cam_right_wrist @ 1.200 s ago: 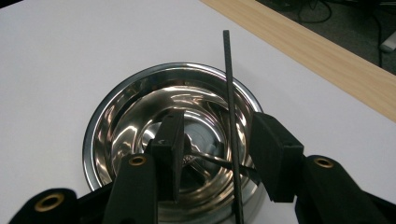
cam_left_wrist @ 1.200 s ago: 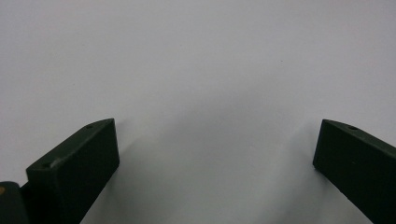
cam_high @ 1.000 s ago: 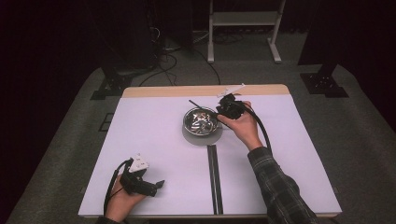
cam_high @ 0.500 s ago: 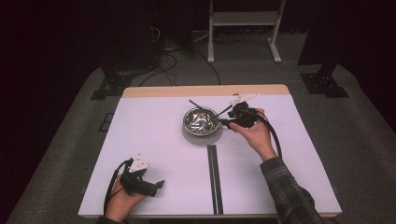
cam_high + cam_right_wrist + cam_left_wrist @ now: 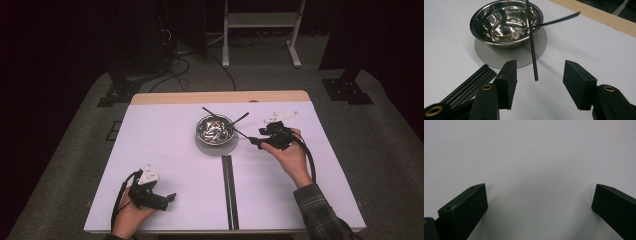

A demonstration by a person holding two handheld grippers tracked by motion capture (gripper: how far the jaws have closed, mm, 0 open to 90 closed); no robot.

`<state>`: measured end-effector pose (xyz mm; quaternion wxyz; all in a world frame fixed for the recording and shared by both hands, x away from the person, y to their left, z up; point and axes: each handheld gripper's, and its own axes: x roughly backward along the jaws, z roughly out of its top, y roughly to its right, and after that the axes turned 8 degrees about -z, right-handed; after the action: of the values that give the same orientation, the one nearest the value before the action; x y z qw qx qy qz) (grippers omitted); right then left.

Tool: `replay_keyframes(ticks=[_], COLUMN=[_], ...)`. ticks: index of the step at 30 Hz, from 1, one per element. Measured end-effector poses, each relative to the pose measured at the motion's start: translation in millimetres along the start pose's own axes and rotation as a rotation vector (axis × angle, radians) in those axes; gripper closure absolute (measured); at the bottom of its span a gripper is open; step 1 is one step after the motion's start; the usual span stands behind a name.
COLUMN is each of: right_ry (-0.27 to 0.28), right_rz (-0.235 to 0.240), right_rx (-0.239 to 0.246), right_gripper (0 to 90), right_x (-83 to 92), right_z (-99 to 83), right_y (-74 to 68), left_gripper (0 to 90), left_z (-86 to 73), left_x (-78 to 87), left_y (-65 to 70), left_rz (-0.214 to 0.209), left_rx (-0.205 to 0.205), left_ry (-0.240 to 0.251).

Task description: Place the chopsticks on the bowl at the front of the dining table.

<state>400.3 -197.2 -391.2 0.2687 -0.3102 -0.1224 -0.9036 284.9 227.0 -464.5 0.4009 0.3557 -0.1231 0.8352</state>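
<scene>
My left gripper [image 5: 170, 198] idles near the table's [image 5: 165, 150] front edge, jaws wide, nothing between them. My right gripper [image 5: 539, 75] has just been opening, jaws apart, gripping nothing. Beyond it: one steel bowl [image 5: 506, 22] on one grey disc [image 5: 496, 56], two black sticks [image 5: 532, 45] leaning in it.

I see open table [image 5: 165, 145] all around, with only the bowl [image 5: 215, 129], its jutting black sticks [image 5: 532, 45] and the central slat [image 5: 229, 192] in my way.
</scene>
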Motion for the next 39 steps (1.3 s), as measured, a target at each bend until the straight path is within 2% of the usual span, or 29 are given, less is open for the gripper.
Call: replay_keyframes(ticks=[6, 10, 19, 26, 30, 39], right_ry=[0.004, 0.006, -0.003, 0.01, 0.006, -0.013], right_rz=[0.007, -0.02, -0.021, -0.008, 0.019, 0.053], right_rx=[0.002, 0.013, 0.023, 0.033, 0.035, 0.068], right_gripper=[41.4, 39.9, 39.4, 39.5, 39.2, 39.2], right_x=[9.5, 14.2, 13.9, 17.0, 16.2, 5.0], right_z=[-11.7, -18.0, -31.5, -39.1, -41.4, -43.7], right_y=[0.5, 0.9, 2.1, -6.9, -14.4, -30.2], left_gripper=[0.0, 0.0, 0.0, 0.0, 0.0, 0.0], left_z=[0.1, 0.0, 0.0, 0.0, 0.0, -0.1], left_x=[0.2, -0.2, -0.2, -0.2, -0.2, -0.2], left_y=[0.0, 0.1, 0.1, 0.1, 0.2, 0.3], left_rz=[-0.001, -0.001, -0.001, -0.001, -0.001, -0.001], left_rx=[0.001, 0.002, 0.002, 0.001, 0.002, 0.002], left_ry=[-0.003, 0.003, 0.003, 0.003, 0.003, 0.004])
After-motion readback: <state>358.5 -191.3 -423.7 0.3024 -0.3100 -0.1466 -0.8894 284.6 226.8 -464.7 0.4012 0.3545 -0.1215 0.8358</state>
